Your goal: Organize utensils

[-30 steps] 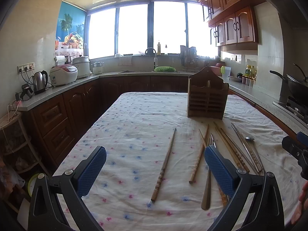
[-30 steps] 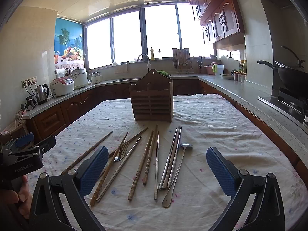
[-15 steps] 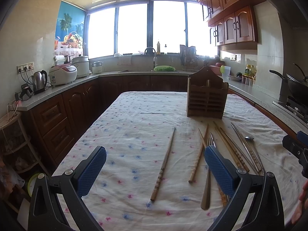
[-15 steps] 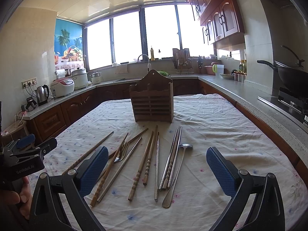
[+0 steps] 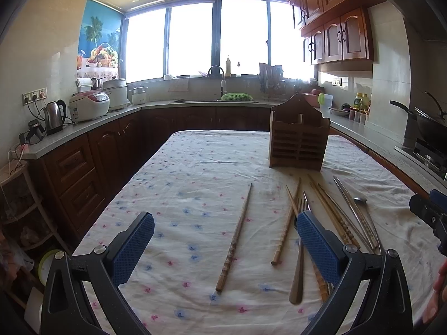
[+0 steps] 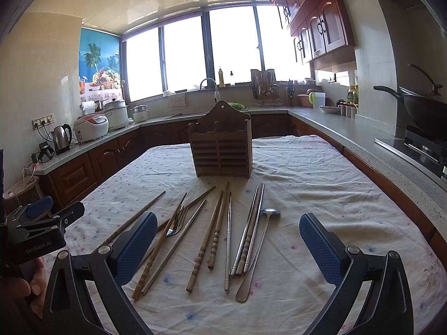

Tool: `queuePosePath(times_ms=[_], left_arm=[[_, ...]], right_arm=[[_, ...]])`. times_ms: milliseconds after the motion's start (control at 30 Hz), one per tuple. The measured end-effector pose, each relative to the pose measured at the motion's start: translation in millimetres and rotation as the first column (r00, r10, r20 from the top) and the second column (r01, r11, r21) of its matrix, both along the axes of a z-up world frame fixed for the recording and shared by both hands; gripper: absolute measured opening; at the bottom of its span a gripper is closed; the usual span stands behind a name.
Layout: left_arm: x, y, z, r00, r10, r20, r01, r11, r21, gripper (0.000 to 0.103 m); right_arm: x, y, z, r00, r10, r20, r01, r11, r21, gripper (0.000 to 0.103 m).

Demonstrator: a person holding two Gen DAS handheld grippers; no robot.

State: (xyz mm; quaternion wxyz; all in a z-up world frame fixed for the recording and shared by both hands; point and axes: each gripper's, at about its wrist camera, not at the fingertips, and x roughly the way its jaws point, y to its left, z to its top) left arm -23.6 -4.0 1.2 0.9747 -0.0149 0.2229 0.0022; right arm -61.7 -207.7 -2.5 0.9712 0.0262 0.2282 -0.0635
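Note:
A wooden utensil holder (image 6: 220, 145) stands upright mid-table; it also shows in the left wrist view (image 5: 299, 142). Several wooden chopsticks (image 6: 205, 240), metal chopsticks (image 6: 250, 231), a fork (image 6: 177, 223) and a metal spoon (image 6: 258, 248) lie loose on the cloth in front of it. One wooden chopstick (image 5: 236, 236) lies apart to the left. My left gripper (image 5: 223, 245) is open and empty above the table's near edge. My right gripper (image 6: 227, 247) is open and empty above the utensil pile. The left gripper's body (image 6: 36, 231) shows at the right wrist view's left edge.
The table has a white flowered cloth (image 5: 195, 173). Kitchen counters run around it: a kettle (image 5: 54, 115) and rice cooker (image 5: 89, 106) at left, a sink (image 5: 218, 83) at the back, a wok on a stove (image 6: 421, 111) at right.
Almost nothing differs. Both grippers stay open and hover in nearly the same places, with only a slight drift.

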Motion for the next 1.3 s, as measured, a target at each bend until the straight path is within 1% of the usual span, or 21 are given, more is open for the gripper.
queuePosePath(times_ms=[100, 200, 300, 500, 667, 800, 933, 1000, 1067, 1167, 1233, 1267, 1300], left_arm=[[4, 2, 0, 1.000, -0.008, -0.017, 0.008, 1.000, -0.015, 0.102], [11, 4, 1, 0.998, -0.026, -0.050, 0.024, 0.999, -0.035, 0.102], [21, 7, 3, 0.995, -0.046, -0.090, 0.041, 0.998, -0.057, 0.102], [47, 11, 12, 0.986, -0.069, -0.154, 0.060, 0.996, -0.066, 0.102], [70, 10, 17, 0.977, -0.086, -0.195, 0.076, 0.996, -0.056, 0.097], [91, 13, 20, 0.968, -0.093, -0.235, 0.081, 0.995, -0.063, 0.089], [115, 14, 22, 0.952, -0.115, -0.282, 0.102, 0.993, -0.063, 0.076], [125, 12, 23, 0.945, -0.125, -0.302, 0.113, 0.992, -0.056, 0.074], [134, 10, 22, 0.940, -0.133, -0.316, 0.124, 0.991, -0.049, 0.072], [146, 9, 20, 0.930, -0.144, -0.337, 0.135, 0.990, -0.050, 0.071], [157, 8, 14, 0.922, -0.150, -0.356, 0.141, 0.989, -0.052, 0.068], [162, 7, 12, 0.918, -0.154, -0.367, 0.145, 0.988, -0.051, 0.067], [168, 6, 10, 0.912, -0.157, -0.378, 0.150, 0.987, -0.050, 0.065]], right_arm=[[1, -1, 1, 1.000, 0.001, 0.001, -0.001, 1.000, 0.005, 0.102], [3, -1, 2, 1.000, 0.005, -0.005, -0.005, 1.000, 0.013, 0.102], [8, -3, 4, 1.000, 0.015, -0.022, -0.014, 1.000, 0.024, 0.102], [24, -11, 7, 0.997, 0.028, -0.066, -0.024, 0.998, 0.054, 0.102], [43, -24, 9, 0.993, 0.036, -0.110, -0.025, 0.994, 0.104, 0.102], [63, -31, 7, 0.986, 0.073, -0.147, -0.047, 0.984, 0.170, 0.101], [81, -37, 2, 0.978, 0.086, -0.190, -0.046, 0.978, 0.205, 0.093], [90, -45, -2, 0.973, 0.086, -0.213, -0.034, 0.971, 0.238, 0.086], [97, -53, -7, 0.967, 0.066, -0.245, -0.004, 0.969, 0.245, 0.077], [105, -65, -16, 0.956, 0.032, -0.293, 0.040, 0.971, 0.237, 0.070], [108, -71, -24, 0.944, 0.017, -0.329, 0.066, 0.969, 0.240, 0.067], [110, -75, -29, 0.937, 0.015, -0.348, 0.076, 0.966, 0.246, 0.062], [111, -78, -33, 0.929, 0.012, -0.369, 0.087, 0.964, 0.251, 0.060]])
